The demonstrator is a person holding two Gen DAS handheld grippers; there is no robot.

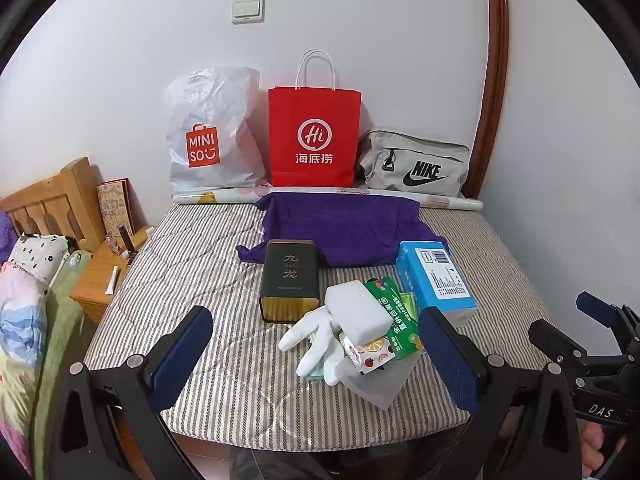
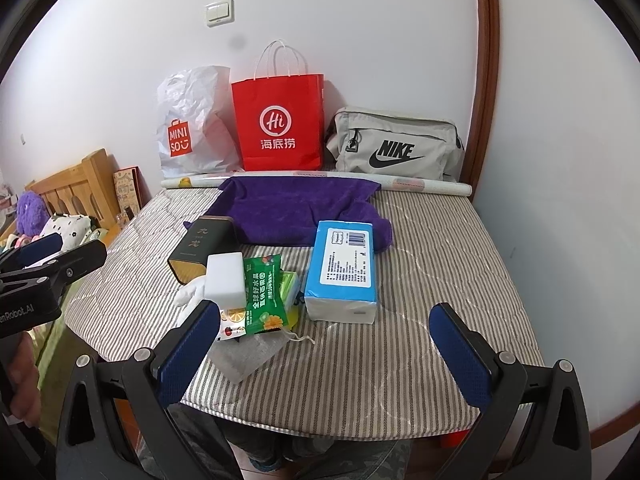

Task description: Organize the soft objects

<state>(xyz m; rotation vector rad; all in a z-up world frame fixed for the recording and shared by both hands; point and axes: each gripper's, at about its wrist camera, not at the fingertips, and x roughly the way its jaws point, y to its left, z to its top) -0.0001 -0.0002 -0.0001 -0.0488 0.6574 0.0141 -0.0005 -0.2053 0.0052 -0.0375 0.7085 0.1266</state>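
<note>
Your left gripper [image 1: 316, 354] and right gripper [image 2: 324, 354]: released, empty | white glove [image 1: 316, 340] at 12 o'clock, heaped for sorting.

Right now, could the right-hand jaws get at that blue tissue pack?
Probably yes. The right gripper stands wide open and empty, and the blue tissue pack lies just ahead on the striped mattress with bare cloth between. The snack pile sits beside it, not in front.

Bare striped table [image 2: 420, 280] lies open on the right and along the near edge. The pile [image 1: 360, 332], tin [image 1: 289, 280] and tissue pack [image 2: 344, 268] crowd the middle. The purple cloth [image 2: 292, 212] and the bags [image 2: 280, 120] along the wall close off the back.
</note>
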